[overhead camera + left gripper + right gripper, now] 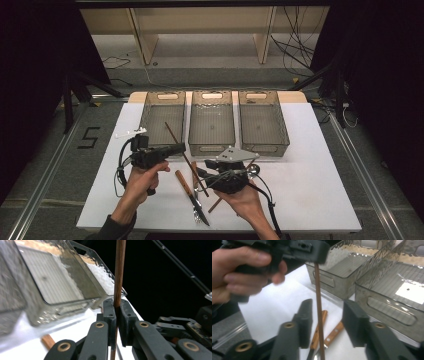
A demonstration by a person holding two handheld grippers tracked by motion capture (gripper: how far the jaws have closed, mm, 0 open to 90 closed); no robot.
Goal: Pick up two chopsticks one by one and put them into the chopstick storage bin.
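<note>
High view: left gripper [181, 149] clamps chopstick [186, 158] near-right of left bin [148, 112]; right gripper [202, 175] sits beside stick's near end.
Left gripper view: jaws fully closed on stick, which stands upright between pads.
Right gripper view: jaws approx. half apart, stick between, pads not touching.
</note>
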